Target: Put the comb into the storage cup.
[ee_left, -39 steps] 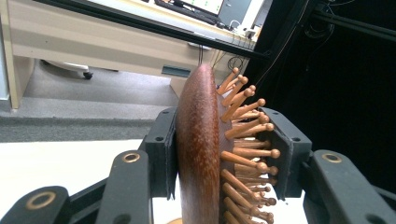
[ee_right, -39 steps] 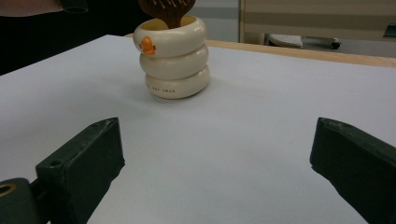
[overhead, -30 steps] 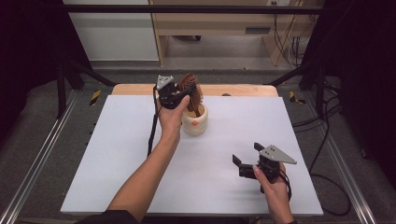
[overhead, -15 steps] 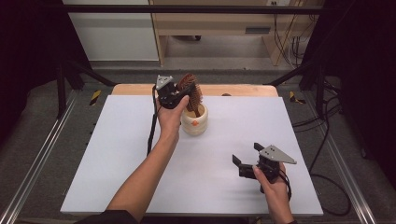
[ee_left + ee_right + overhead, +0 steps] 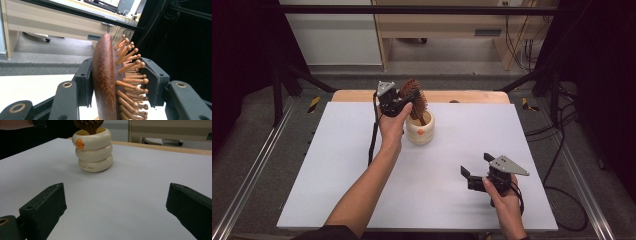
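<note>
A: Hairbrush (image 5: 413, 95) first: where does it sit?

B: Let me work from the near edge outward. Closest to the person, the right claw (image 5: 476, 172) hangs low over the white counter (image 5: 337, 165), near its front right part. In the right gripper view its two black jaws stand wide apart with nothing but bare counter between them, so it is spread and empty.

A: And beyond that?

B: Past the middle of the counter stands a cream cup (image 5: 420, 131) shaped like three stacked rings. The right gripper view shows an orange duck bill on its top ring (image 5: 79, 143) and small lettering lower down, too small to read. The brush handle goes down into the cup's mouth, while the head rises above the rim, tilted toward the left hand (image 5: 391, 127).

A: Is the left claw (image 5: 408, 97) holding it?

B: In the left gripper view the brown wooden head (image 5: 105, 80) stands on edge between the jaws. One pad lies against its smooth back, the other meets the tips of the wooden pins (image 5: 130, 67). The jaws have just been opening slightly, and I think the pads still touch the head on both sides, though the pin side is hard to judge.

A: Farthest away?

B: Behind the cup, the wooden strip (image 5: 462, 96) at the counter's back edge, then grey floor and a pale cabinet (image 5: 332, 37).
</note>
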A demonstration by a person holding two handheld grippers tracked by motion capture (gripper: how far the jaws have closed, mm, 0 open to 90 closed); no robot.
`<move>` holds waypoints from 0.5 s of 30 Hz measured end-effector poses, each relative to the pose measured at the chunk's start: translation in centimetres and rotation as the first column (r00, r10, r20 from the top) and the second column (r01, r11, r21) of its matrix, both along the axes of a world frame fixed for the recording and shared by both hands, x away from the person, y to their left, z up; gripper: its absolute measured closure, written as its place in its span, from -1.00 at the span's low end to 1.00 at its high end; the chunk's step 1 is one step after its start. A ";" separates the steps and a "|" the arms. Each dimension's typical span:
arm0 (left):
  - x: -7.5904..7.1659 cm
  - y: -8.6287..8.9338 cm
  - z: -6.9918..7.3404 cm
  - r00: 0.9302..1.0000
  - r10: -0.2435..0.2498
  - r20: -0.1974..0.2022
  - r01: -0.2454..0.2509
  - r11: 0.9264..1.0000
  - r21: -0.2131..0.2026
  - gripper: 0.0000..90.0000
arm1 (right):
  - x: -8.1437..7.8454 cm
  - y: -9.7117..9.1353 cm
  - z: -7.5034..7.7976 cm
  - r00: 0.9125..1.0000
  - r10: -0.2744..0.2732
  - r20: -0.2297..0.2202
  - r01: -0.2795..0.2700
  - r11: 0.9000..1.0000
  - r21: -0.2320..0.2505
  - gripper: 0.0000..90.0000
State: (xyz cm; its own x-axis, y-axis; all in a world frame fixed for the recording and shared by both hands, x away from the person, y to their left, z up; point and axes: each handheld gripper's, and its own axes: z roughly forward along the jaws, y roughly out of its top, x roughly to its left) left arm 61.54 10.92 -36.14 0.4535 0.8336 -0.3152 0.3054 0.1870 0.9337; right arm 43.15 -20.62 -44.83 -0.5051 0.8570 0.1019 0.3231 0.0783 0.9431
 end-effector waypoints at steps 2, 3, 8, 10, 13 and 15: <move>0.0 0.1 0.0 1.000 -0.001 0.000 0.001 1.000 0.000 0.07 | 0.0 0.0 0.0 1.000 0.000 0.000 0.000 1.000 0.000 -0.93; 0.1 0.1 0.0 1.000 -0.001 0.000 0.001 1.000 0.000 0.06 | 0.0 0.0 0.0 1.000 0.000 -0.001 0.000 1.000 0.000 -0.93; 0.1 0.1 -0.1 1.000 -0.011 0.017 0.010 0.999 0.035 0.03 | 0.0 0.0 0.0 1.000 0.000 -0.001 0.000 1.000 0.001 -0.93; 0.1 0.1 -0.1 1.000 -0.011 0.019 0.010 0.999 0.037 0.01 | 0.0 0.1 0.0 1.000 0.000 -0.001 0.000 1.000 0.001 -0.93; 0.2 0.2 -0.2 1.000 -0.011 0.019 0.010 0.999 0.035 0.00 | 0.0 0.1 0.0 1.000 0.000 -0.001 0.000 1.000 0.001 -0.93; 0.2 0.2 -0.2 1.000 -0.009 0.019 0.009 0.999 0.035 -0.02 | 0.0 0.1 0.0 1.000 0.001 -0.001 -0.001 1.000 0.000 -0.93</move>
State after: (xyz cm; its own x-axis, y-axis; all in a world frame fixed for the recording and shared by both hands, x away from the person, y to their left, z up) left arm 61.74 11.16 -36.34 0.4666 0.8397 -0.2777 0.2892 0.1519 0.9451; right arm 43.16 -20.55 -44.86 -0.5055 0.8567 0.1029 0.3243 0.0781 0.9427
